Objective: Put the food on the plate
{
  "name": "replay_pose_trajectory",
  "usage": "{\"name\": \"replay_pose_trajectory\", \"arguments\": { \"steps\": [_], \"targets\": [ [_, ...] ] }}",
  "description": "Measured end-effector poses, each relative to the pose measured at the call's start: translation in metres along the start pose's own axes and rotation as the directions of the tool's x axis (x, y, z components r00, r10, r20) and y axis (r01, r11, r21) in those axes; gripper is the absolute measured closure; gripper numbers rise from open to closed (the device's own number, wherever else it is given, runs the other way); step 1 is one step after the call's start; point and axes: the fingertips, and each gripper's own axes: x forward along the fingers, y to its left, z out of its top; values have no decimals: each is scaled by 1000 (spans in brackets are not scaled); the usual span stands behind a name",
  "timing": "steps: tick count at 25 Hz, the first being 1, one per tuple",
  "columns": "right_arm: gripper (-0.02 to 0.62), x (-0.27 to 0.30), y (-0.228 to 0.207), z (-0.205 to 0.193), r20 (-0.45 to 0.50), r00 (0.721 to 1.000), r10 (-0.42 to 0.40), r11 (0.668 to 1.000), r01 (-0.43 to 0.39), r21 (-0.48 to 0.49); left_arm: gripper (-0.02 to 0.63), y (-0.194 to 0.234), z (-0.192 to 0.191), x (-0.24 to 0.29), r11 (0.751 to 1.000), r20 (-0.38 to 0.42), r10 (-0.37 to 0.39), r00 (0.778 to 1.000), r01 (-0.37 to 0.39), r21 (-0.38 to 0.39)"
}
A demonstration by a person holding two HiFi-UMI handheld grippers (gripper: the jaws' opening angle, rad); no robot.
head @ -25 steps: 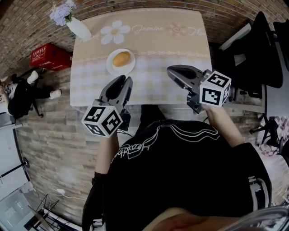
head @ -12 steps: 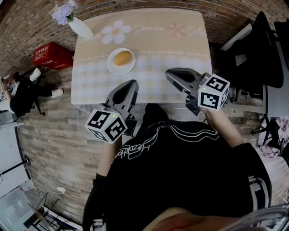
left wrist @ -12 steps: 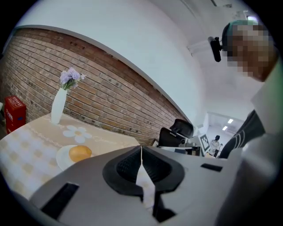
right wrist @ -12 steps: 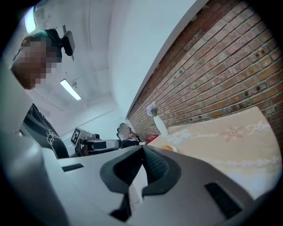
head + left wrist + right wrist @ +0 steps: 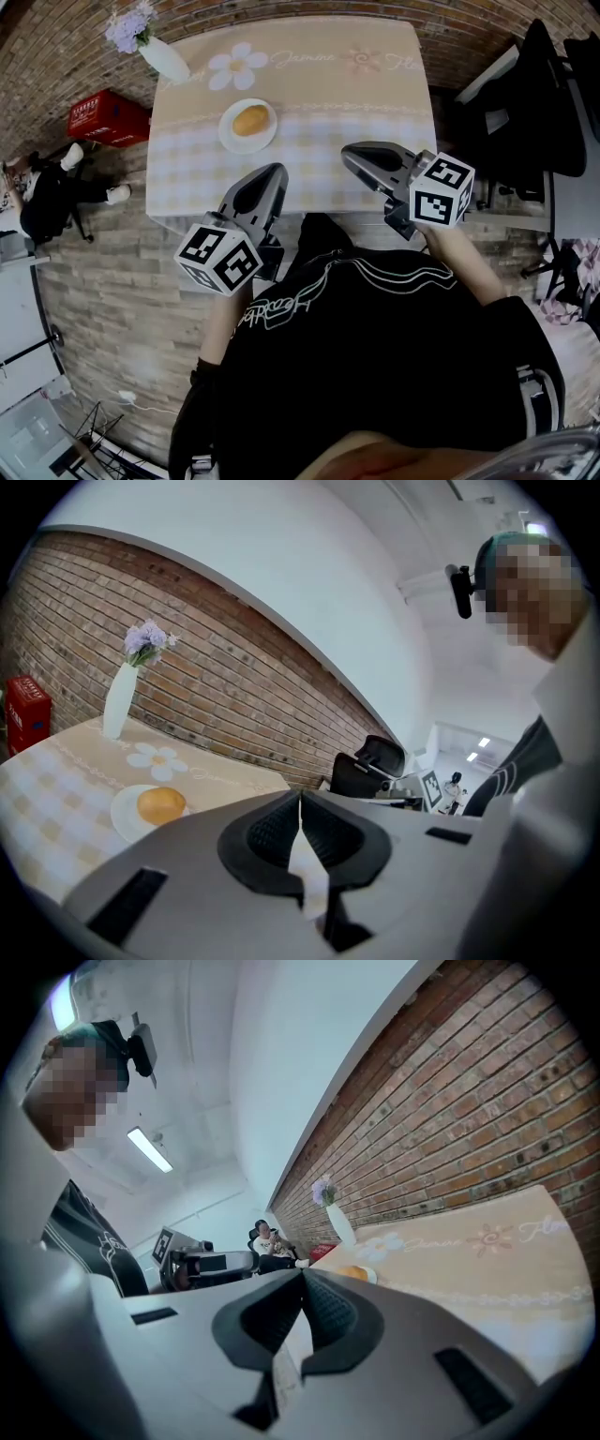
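Observation:
A golden bun (image 5: 250, 120) lies on a small white plate (image 5: 231, 139) on the left half of the table; the left gripper view shows the bun (image 5: 161, 804) on the plate (image 5: 122, 813) too. My left gripper (image 5: 275, 172) is shut and empty at the table's near edge, well short of the plate. My right gripper (image 5: 349, 155) is shut and empty over the near right of the table. In the right gripper view the bun (image 5: 352, 1272) peeks out just above the closed jaws.
A checked and flowered cloth covers the table (image 5: 309, 84). A white vase with purple flowers (image 5: 159, 52) stands at the far left corner. A red crate (image 5: 105, 117) and a seated person (image 5: 47, 192) are on the floor to the left, black office chairs (image 5: 548, 103) to the right.
My left gripper has pulled back from the plate toward the near table edge and its jaws have shut. The bun stays on the plate. The right gripper has barely moved.

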Motion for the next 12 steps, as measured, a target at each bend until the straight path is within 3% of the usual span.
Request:
{"name": "replay_pose_trajectory", "arguments": {
  "steps": [12],
  "targets": [
    [598,-7,9,0,7,1000,3,1000,-3,-7,597,-8,-3,-5,1000,-6,14,1000,-14,9]
  ]
}}
